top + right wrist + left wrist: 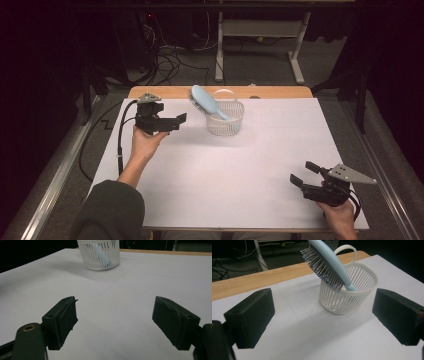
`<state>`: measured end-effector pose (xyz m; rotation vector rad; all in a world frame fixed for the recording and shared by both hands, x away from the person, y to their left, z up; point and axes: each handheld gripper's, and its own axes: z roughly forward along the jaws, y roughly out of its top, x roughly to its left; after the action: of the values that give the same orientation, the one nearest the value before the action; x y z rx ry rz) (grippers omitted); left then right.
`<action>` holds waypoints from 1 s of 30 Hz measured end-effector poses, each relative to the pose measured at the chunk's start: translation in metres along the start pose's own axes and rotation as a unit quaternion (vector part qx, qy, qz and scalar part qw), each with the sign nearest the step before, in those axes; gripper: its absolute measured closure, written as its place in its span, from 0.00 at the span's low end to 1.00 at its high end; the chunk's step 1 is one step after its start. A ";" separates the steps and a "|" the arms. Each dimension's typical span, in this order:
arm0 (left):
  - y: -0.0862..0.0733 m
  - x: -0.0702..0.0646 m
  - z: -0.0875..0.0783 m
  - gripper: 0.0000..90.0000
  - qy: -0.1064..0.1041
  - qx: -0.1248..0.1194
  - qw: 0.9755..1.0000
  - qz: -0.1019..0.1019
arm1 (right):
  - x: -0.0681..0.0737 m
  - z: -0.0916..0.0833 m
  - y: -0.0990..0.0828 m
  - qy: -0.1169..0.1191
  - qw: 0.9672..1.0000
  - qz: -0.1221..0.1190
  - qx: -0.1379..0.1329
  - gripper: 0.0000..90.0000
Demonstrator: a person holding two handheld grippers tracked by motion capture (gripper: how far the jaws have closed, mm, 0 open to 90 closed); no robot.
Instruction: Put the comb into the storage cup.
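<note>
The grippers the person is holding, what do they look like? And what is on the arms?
Both are black tools with two blocky black jaws. The left gripper and the right gripper each carry a grey three-cornered plate on top. A black cable trails from the left one, and a black cable loops by the right hand. The left arm wears a dark sleeve; the hands are bare.

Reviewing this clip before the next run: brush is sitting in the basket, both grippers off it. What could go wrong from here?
1. The hairbrush stands handle-down, its head leaning out over the rim of the small white basket; a nudge could tip both.
2. The open left gripper is close beside the basket; a careless move might clip the overhanging head.
</note>
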<state>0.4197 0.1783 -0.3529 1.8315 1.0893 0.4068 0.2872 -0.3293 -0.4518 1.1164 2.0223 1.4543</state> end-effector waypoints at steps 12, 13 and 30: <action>-0.009 0.001 -0.005 0.04 -0.002 -0.004 1.000 -0.001 | 0.000 0.000 0.000 -0.001 1.000 0.000 0.000 0.22; -0.010 0.002 -0.006 0.04 -0.003 -0.005 1.000 -0.001 | 0.000 0.000 0.000 -0.001 1.000 0.000 -0.001 0.22; -0.021 0.005 -0.018 0.04 0.000 -0.014 1.000 -0.002 | 0.000 0.000 0.000 -0.002 1.000 0.000 0.000 0.22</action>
<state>0.3993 0.1958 -0.3621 1.8047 1.0831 0.4166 0.2869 -0.3292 -0.4516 1.1174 2.0192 1.4519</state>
